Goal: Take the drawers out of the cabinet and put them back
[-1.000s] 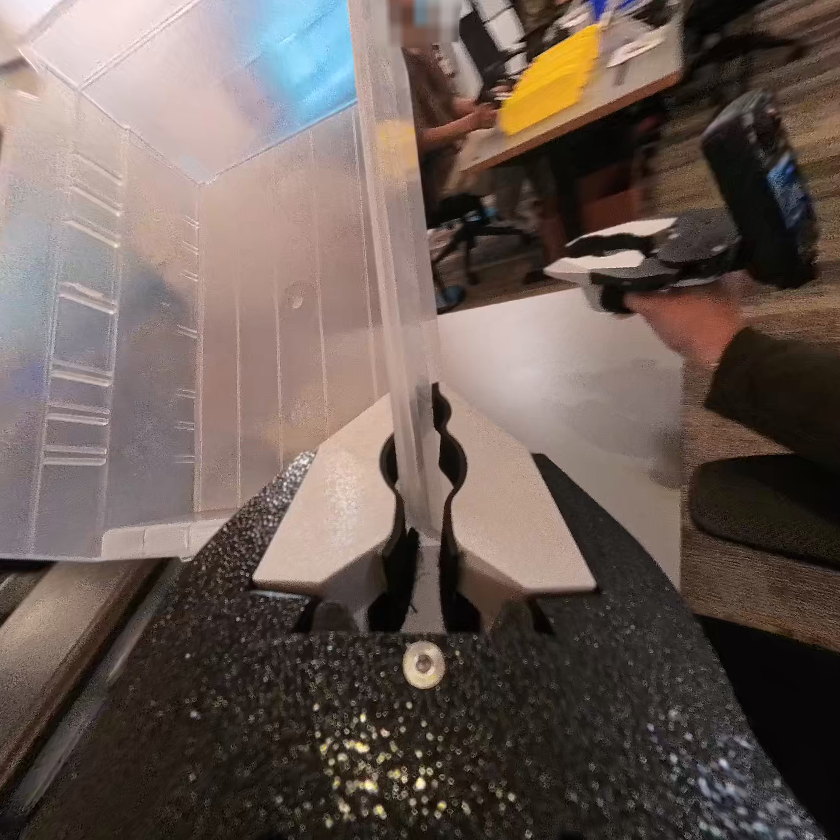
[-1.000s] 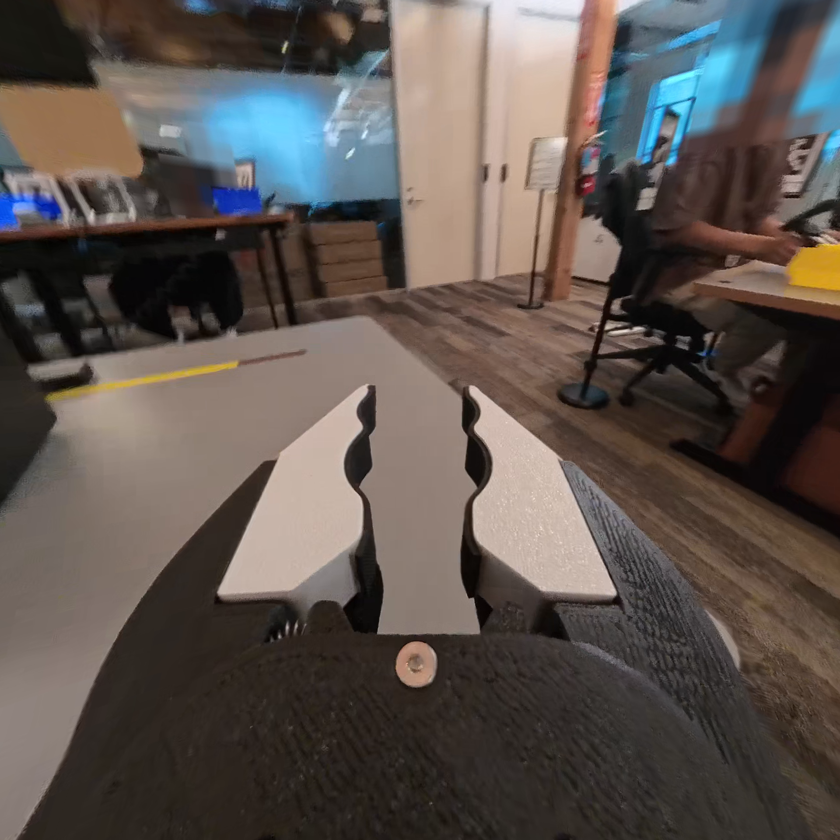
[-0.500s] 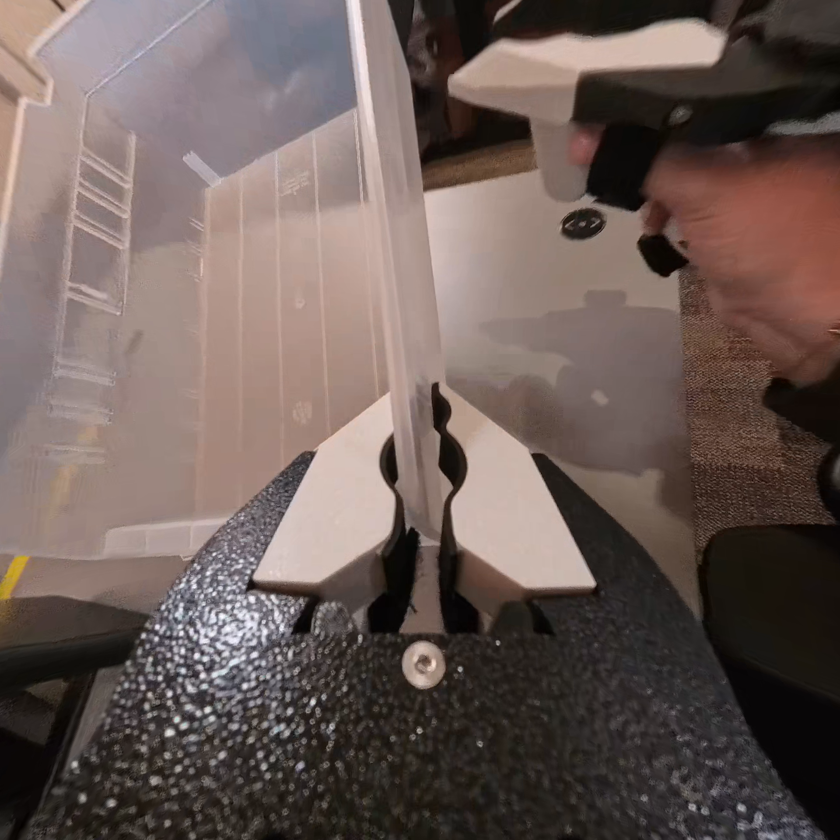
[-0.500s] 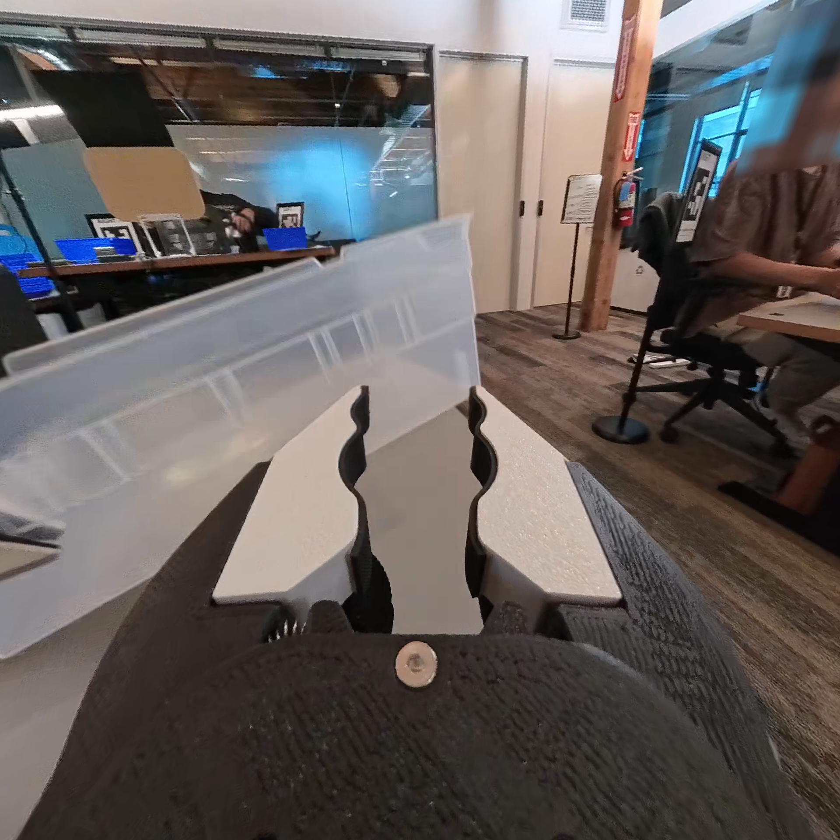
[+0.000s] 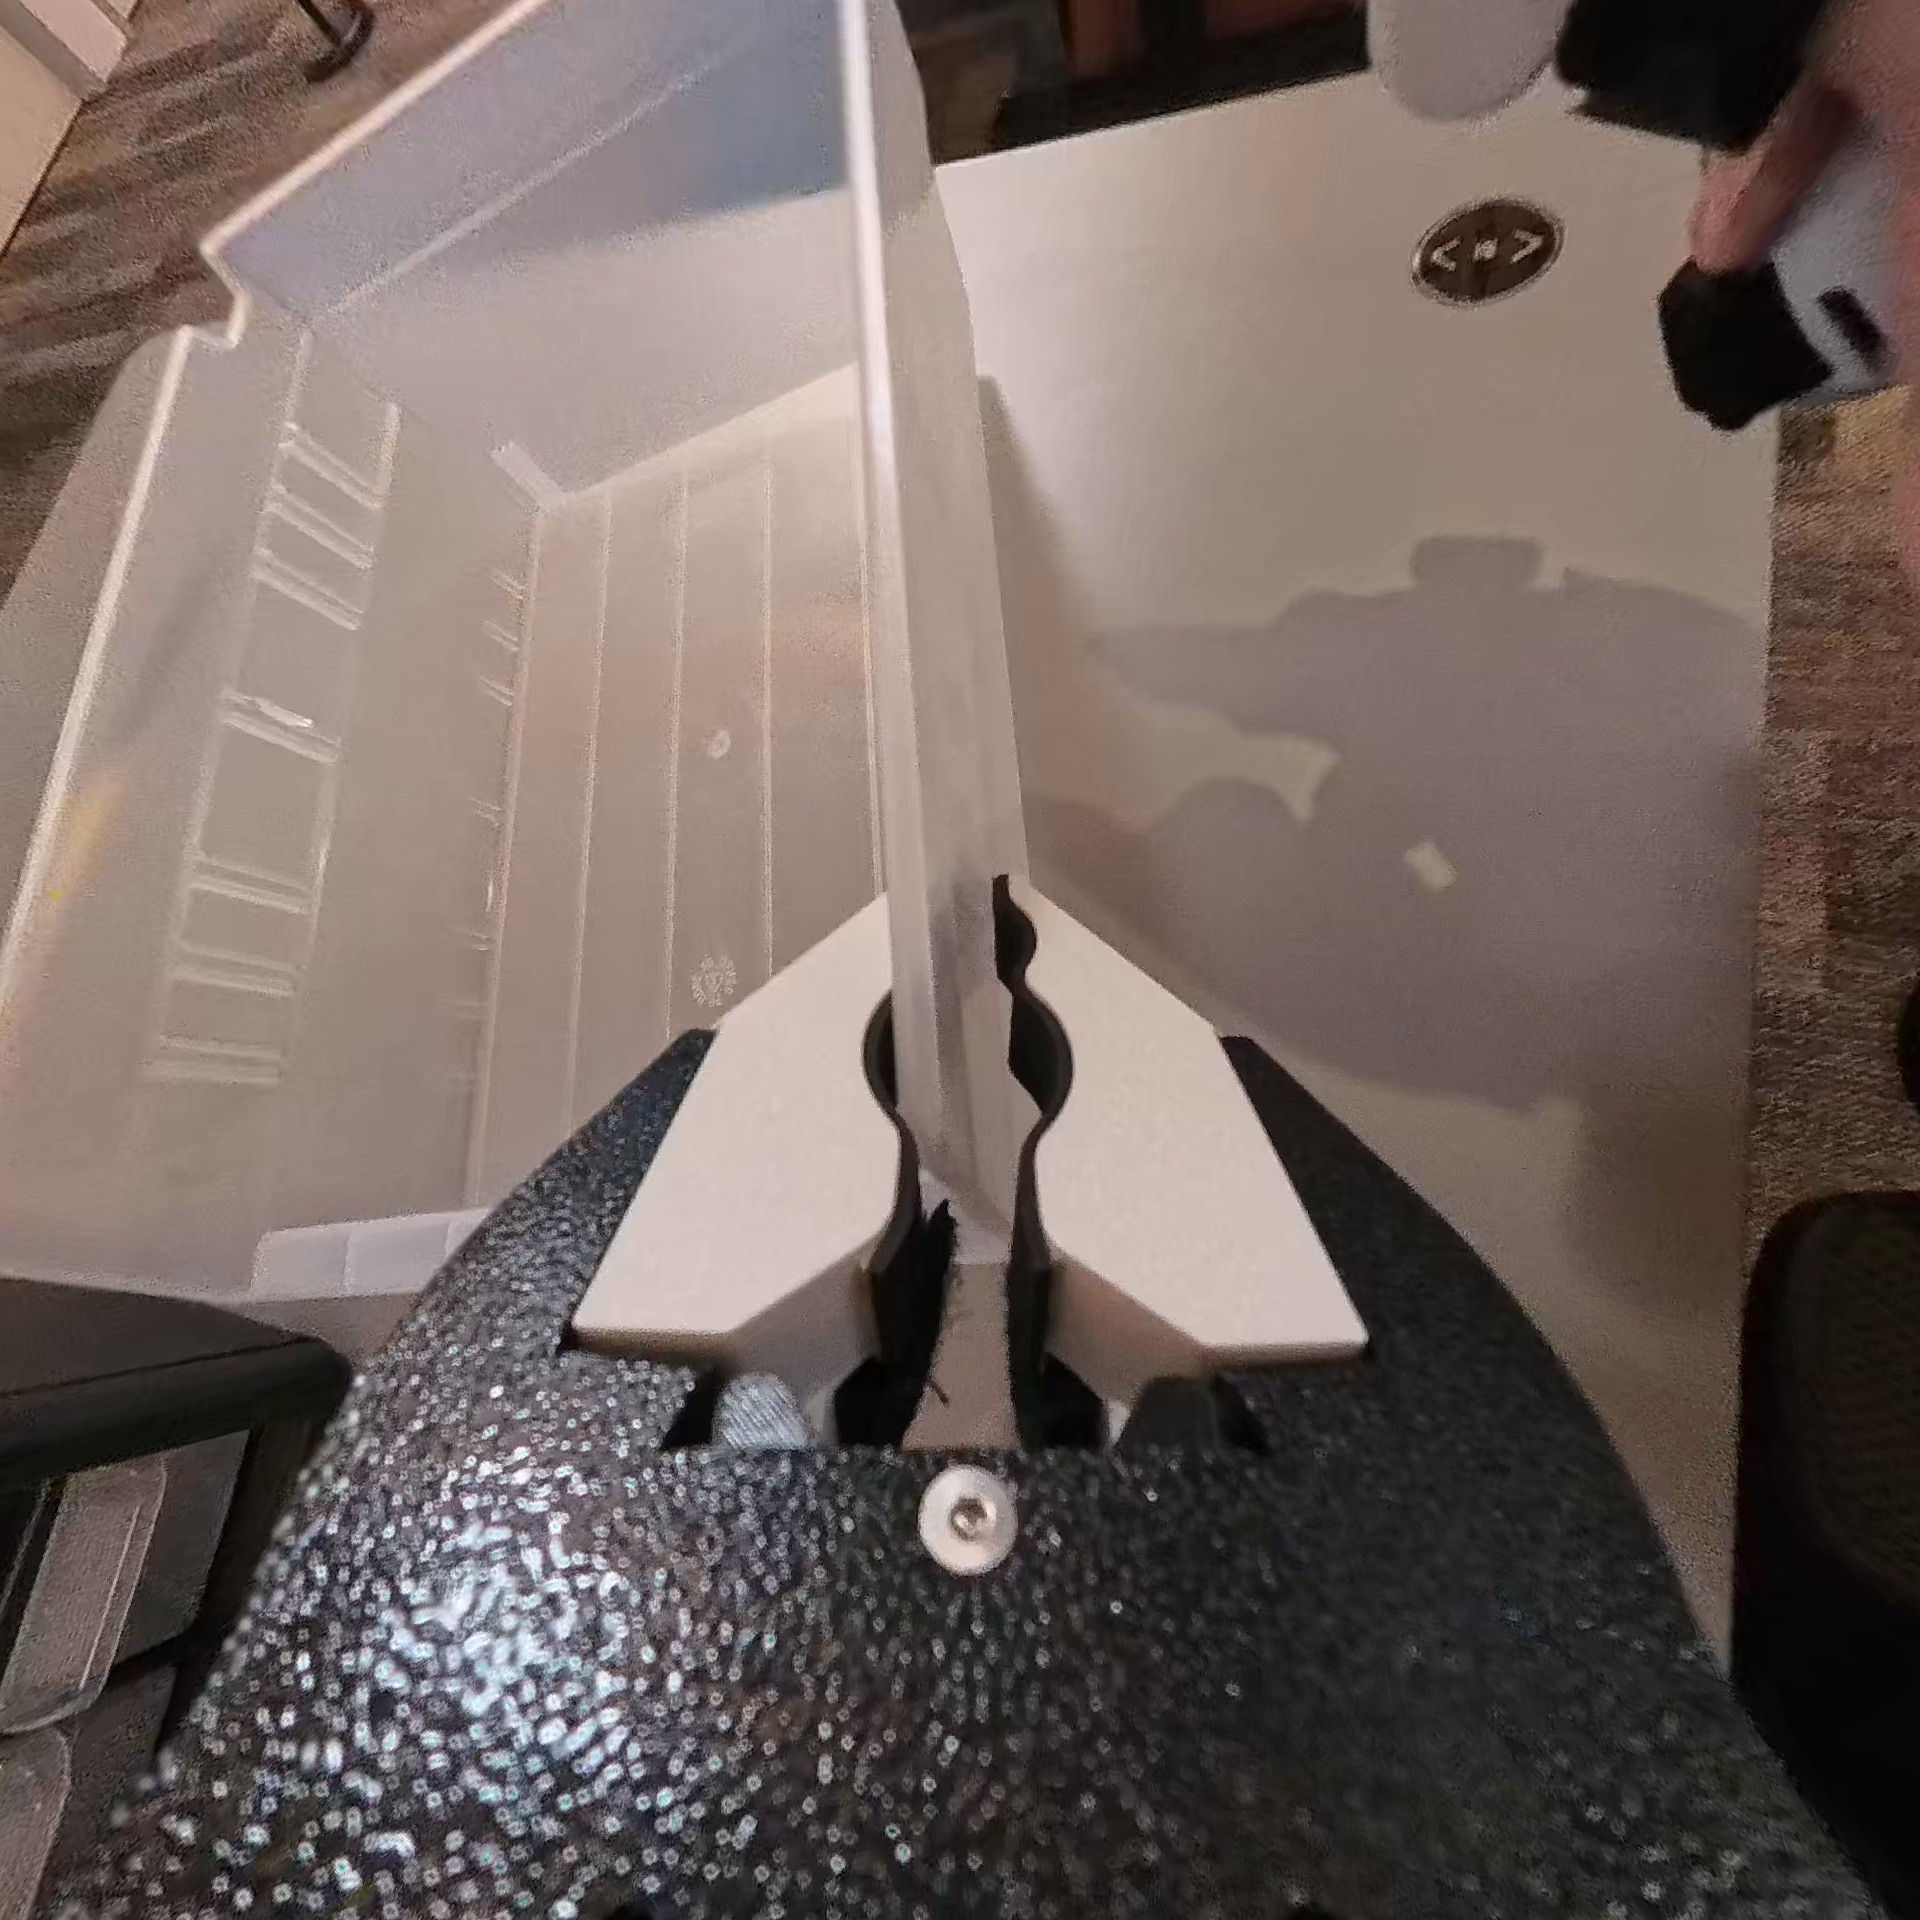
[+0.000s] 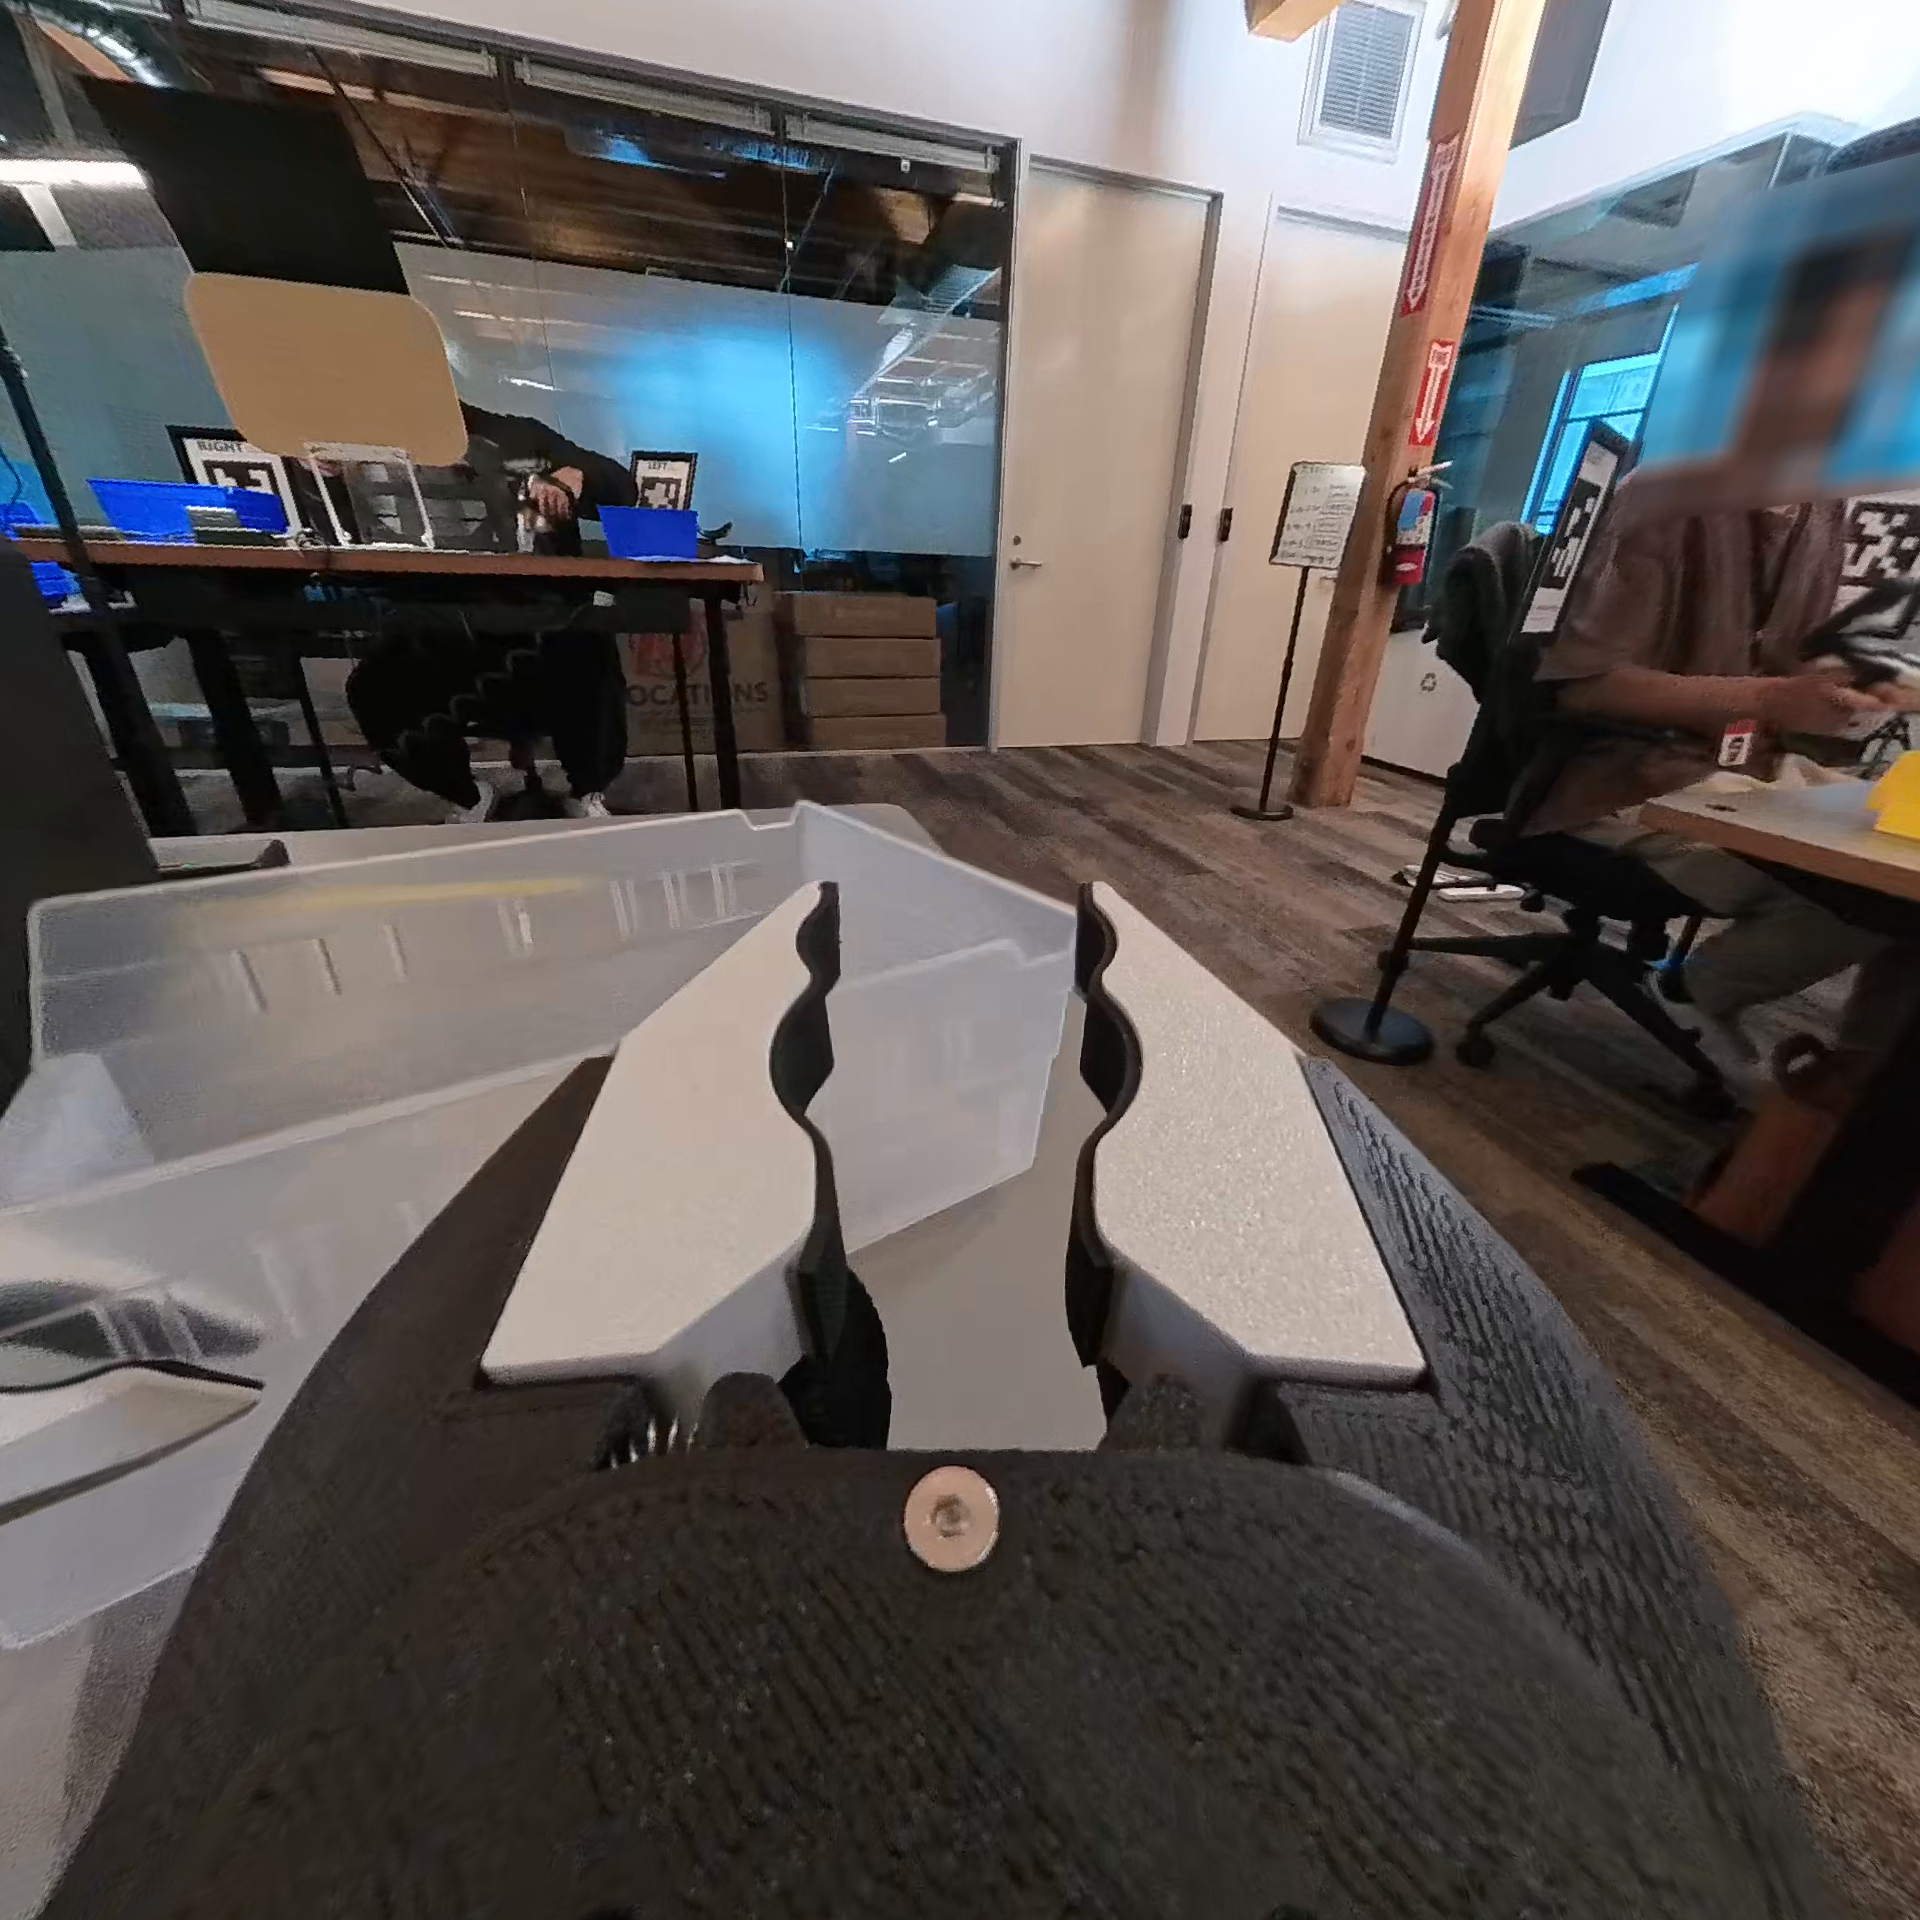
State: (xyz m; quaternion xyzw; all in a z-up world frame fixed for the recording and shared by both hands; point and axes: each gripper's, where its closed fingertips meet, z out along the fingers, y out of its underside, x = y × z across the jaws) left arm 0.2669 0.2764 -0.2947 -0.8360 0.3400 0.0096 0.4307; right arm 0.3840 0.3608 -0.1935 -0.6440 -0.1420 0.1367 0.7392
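Note:
A translucent plastic drawer (image 5: 665, 727) is out of the cabinet and low over the white table (image 5: 1351, 520). My left gripper (image 5: 951, 904) is shut on the drawer's right side wall, with the open inside to its left. In the right wrist view the drawer (image 6: 416, 966) lies ahead and to the left, slightly tilted. I cannot tell whether it touches the table. My right gripper (image 6: 956, 894) is open and empty, beside the drawer's near right corner. One of its fingers (image 5: 1455, 62) and the hand holding it show at the top right of the left wrist view.
A black cabinet edge (image 5: 135, 1382) is at the lower left. A black chair (image 5: 1839, 1455) stands off the table's right edge. A round grommet (image 5: 1486, 249) sits in the table top. Farther off, people sit at desks (image 6: 1714, 727) on a wood floor.
The left gripper has tipped down and lowered the drawer toward the table. The drawer came into the right wrist view and dropped lower. The right gripper moved up to the top right.

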